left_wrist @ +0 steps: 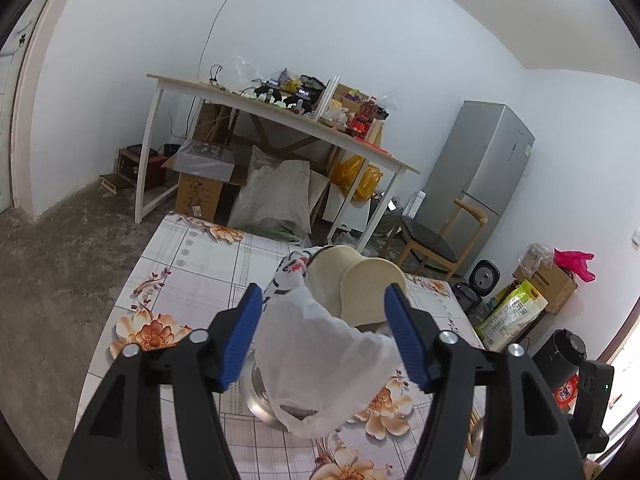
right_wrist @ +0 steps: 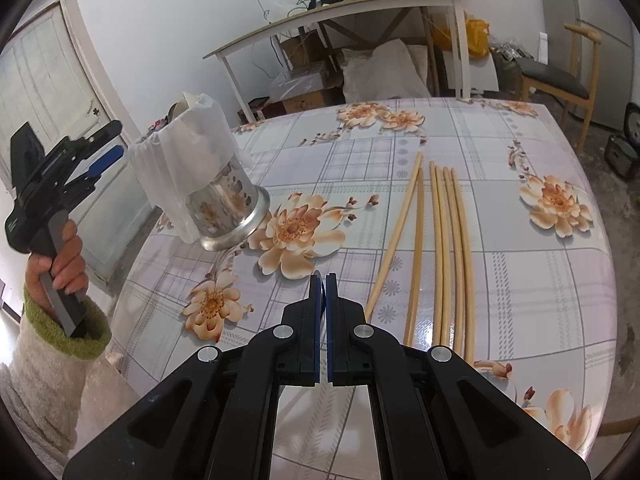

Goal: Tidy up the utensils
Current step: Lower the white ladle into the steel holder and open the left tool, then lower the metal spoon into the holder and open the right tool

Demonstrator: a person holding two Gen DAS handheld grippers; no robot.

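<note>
Steel utensil holder (right_wrist: 230, 204), draped in white plastic, stands tilted on the flowered tabletop (right_wrist: 500, 240); left gripper (left_wrist: 324, 304) fingers apart around it, right gripper (right_wrist: 324, 280) fingers together beside six chopsticks (right_wrist: 440, 248).

Both the left gripper (left_wrist: 324, 302) and the right gripper (right_wrist: 325, 280) are matte black frames with round silver screws and ribbed blue finger pads, while the hand (right_wrist: 60, 256) emerges from a fuzzy cream sleeve (right_wrist: 44, 380) cuffed in green.

utensil holder (right_wrist: 224, 196): perforated steel, white bag draped over, upright on table | chopsticks (right_wrist: 444, 248): six, pale, lying side by side
</note>
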